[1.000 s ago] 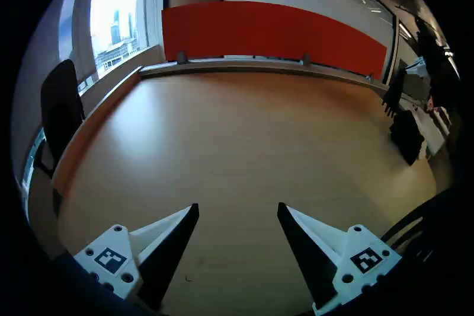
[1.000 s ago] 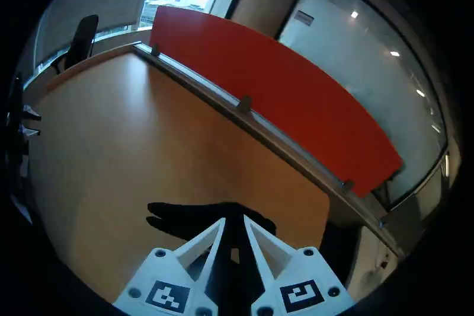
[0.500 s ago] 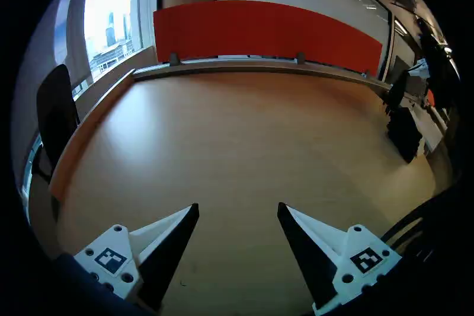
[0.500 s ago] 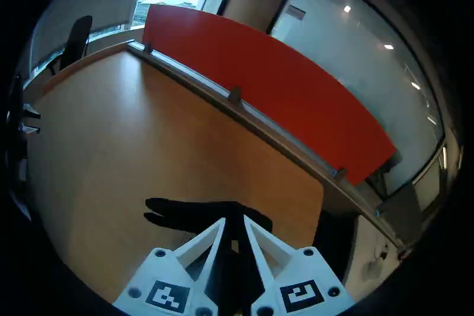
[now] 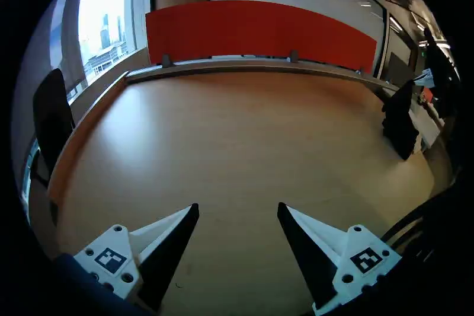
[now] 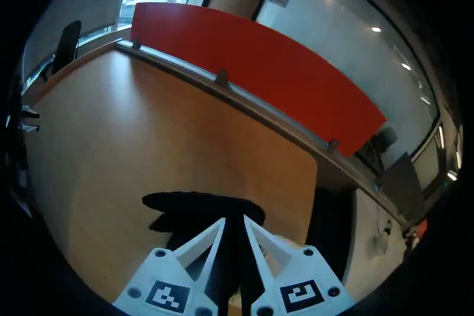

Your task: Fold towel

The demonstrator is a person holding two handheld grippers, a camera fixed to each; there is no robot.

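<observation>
The towel [image 6: 198, 209] is a black cloth. In the right gripper view it lies on the wooden desk [image 6: 130, 132] just past my right gripper [image 6: 234, 221], whose fingers are shut on a bunched part of it near the desk's right edge. In the left gripper view the same towel [image 5: 401, 121] stands up as a dark, lifted shape at the far right of the desk. My left gripper [image 5: 237, 209] hovers open over bare wood with nothing between its fingers [image 5: 172, 239], well away from the towel.
A red partition [image 5: 260, 28] on a grey rail closes the far side of the desk. A black chair [image 5: 50, 120] stands beyond the left edge, below a bright window. In the right gripper view the desk ends at a corner [image 6: 314, 168], with floor beyond.
In the left gripper view the towel at the far right has risen and looks taller. The right gripper view has swung a little to the right. My left gripper stays open.
</observation>
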